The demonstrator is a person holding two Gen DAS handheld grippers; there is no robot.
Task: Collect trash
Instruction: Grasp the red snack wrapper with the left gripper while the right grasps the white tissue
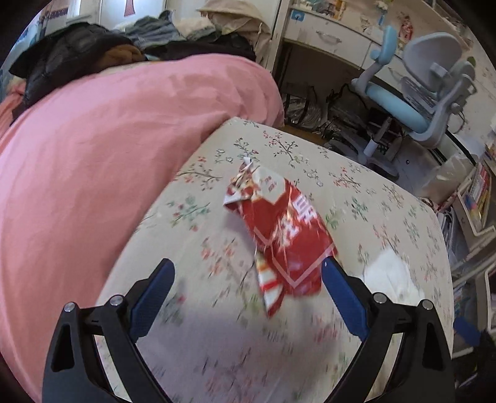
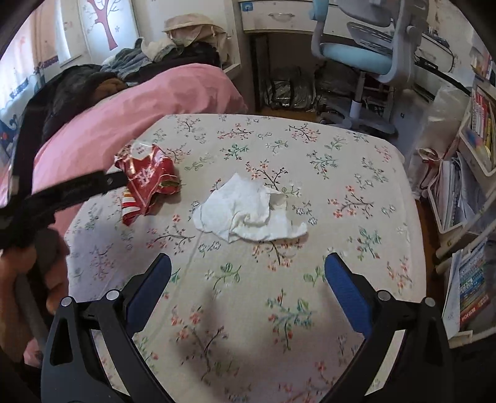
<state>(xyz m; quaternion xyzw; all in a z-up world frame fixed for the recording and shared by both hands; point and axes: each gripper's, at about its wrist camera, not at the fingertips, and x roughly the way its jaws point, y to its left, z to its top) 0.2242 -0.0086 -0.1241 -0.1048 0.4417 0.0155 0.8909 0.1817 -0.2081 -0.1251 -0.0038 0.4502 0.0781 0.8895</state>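
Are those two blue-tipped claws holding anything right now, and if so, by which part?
Nothing is held. The left gripper is open, its tips at the red snack wrapper. The right gripper is open short of the white tissue.

A floral-sheeted bed (image 2: 310, 148) with pink quilt (image 2: 130, 108) faces a white desk (image 2: 279, 18) and blue chair (image 2: 356, 59).
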